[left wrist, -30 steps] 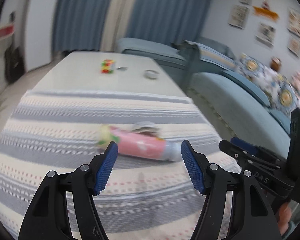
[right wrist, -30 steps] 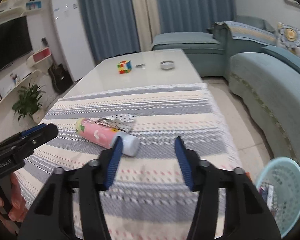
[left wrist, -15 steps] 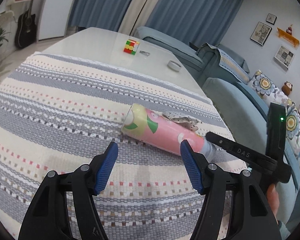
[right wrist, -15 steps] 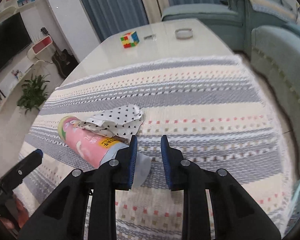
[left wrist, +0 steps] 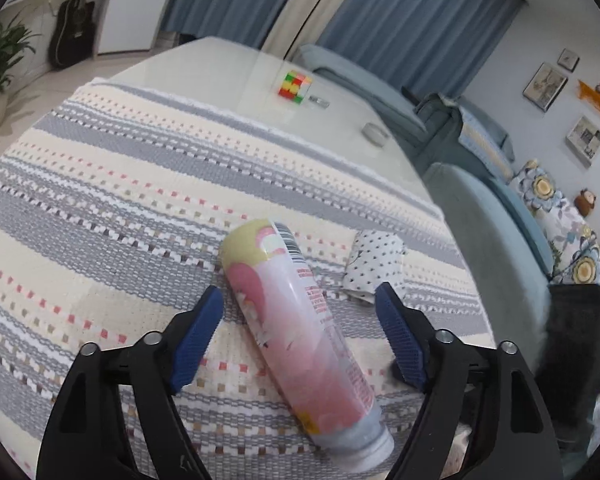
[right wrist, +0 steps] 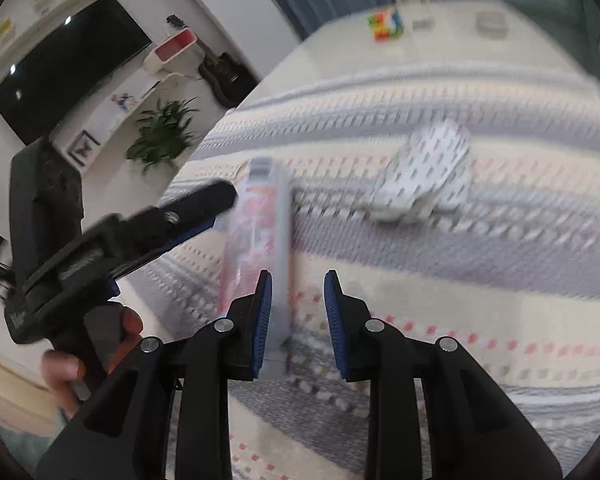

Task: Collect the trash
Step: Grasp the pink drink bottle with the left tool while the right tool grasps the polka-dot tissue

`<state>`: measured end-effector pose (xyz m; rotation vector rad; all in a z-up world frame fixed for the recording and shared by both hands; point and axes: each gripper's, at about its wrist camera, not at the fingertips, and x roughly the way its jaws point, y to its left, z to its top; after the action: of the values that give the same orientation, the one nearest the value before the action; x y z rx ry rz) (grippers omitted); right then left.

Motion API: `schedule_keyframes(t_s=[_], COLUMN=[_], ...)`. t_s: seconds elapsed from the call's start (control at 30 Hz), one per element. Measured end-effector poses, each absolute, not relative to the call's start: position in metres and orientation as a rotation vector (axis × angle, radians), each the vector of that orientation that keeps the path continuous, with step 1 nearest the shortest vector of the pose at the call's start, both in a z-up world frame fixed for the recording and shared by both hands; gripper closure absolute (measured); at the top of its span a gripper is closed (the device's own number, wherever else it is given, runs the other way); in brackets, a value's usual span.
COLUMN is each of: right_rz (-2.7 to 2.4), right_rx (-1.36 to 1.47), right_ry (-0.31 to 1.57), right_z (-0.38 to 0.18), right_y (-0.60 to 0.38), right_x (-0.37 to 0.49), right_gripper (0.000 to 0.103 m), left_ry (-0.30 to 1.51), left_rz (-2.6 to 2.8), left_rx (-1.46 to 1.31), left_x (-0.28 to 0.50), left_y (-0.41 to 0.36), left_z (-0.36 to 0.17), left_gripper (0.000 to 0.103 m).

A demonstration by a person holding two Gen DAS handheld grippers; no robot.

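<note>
One pink cylindrical plastic bottle [left wrist: 300, 340] lies at lower centre on the striped woven cloth [left wrist: 100, 200], between the spread fingers of the left gripper [left wrist: 300, 332]. One polka-dot crumpled wrapper [left wrist: 374, 268] lies just right. Right gripper [right wrist: 298, 312] is parted, grasping nothing.

Both wrist views close above striped cloth [left wrist: 100, 200], sharing bottle [left wrist: 300, 320].

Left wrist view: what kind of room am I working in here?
Most likely a home living room: a blue sofa with floral cushions beside a low table, framed pictures on the wall, and a guitar in the corner.
</note>
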<state>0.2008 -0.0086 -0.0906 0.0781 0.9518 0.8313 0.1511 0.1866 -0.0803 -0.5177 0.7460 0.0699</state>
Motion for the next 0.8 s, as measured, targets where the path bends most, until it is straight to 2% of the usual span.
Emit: schedule_keyframes(t_s=[0.03,0.07,0.1,0.13,0.4,0.6,0.7,0.8], right_rz=[0.774,0.705,0.602,0.562,0.480,0.483,0.491,0.504], right_rx=[0.079,0.077,0.072,0.072,0.097,0.043,-0.025,-0.073], right_ry=[0.920,0.885,0.840,0.821,0.883,0.886,0.905,0.916], right_z=[-0.085,-0.080,-0.075,-0.072,-0.108,-0.112,-0.116,-0.120], right_y=[-0.014,-0.019,-0.025,-0.027,-0.005,0.020,0.035,0.044], right_x=[0.203,0.204,0.209,0.214,0.262,0.267,0.266,0.262], right_gripper=[0.052,0.038,0.018,0.016,0.016,0.017,0.034,0.040], left_ry=[0.774,0.790,0.806,0.823,0.833,0.818,0.811,0.803], left_rz=[0.087,0.096,0.104,0.116,0.117,0.102,0.101,0.106], left_rx=[-0.500,-0.488,-0.474,-0.455,-0.298,-0.355,-0.390,-0.388], left_x=[0.157,0.161,0.165,0.170,0.178,0.167,0.160,0.156], left_y=[0.183,0.180,0.175,0.170,0.138,0.148,0.154,0.155], left_z=[-0.083,-0.086,-0.089,-0.093,-0.111,-0.112,-0.111,-0.111], left_gripper=[0.025,0.025,0.025,0.026,0.047,0.055,0.055,0.055])
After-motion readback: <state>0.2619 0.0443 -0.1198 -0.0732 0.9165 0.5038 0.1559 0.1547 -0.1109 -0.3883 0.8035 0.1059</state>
